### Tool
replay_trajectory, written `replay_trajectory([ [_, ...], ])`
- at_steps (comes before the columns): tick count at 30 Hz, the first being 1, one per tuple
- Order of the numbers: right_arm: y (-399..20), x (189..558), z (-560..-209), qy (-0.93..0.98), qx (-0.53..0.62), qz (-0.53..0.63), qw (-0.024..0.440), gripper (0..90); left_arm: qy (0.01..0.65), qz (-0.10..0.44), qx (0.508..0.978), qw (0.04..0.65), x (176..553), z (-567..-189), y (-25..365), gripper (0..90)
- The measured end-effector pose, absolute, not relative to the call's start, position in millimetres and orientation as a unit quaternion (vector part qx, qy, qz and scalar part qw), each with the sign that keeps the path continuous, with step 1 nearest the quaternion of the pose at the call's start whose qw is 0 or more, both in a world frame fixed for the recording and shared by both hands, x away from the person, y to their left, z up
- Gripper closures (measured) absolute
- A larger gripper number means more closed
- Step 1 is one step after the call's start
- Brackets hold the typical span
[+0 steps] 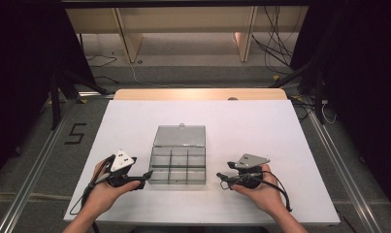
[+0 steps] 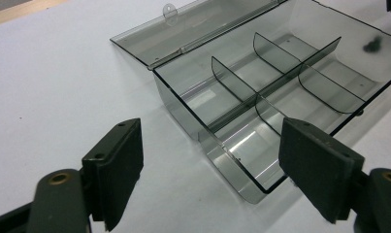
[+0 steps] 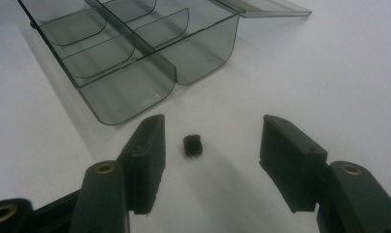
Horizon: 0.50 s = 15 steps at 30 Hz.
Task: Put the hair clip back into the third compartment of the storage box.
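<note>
Your right gripper sits low over the white table, jaws apart around a small black part lying loose on the surface — nothing pressing it, nearer the left jaw. Just beyond stands the smoky clear organizer box, its lid folded back flat, dividers showing. Your left gripper rests at the box's opposite end, jaws spread wide — one near corner of the box between them, untouched.

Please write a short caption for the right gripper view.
Right gripper with open jaws around a small black part on the white table, beside the open clear compartment box.
</note>
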State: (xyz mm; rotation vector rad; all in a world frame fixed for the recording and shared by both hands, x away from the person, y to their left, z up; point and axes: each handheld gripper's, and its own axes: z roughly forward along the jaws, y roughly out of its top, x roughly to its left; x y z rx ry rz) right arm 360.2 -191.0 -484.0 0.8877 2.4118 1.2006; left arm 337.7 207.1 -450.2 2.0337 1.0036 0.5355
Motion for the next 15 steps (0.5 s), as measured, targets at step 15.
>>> replay_trajectory([
  [15, -177.8, 367.8, -491.7, 0.853, 0.303, 0.404, 0.135, 56.6, 0.394, 0.210, 0.804, 0.392, 338.0, -451.0, 206.8, 23.8],
])
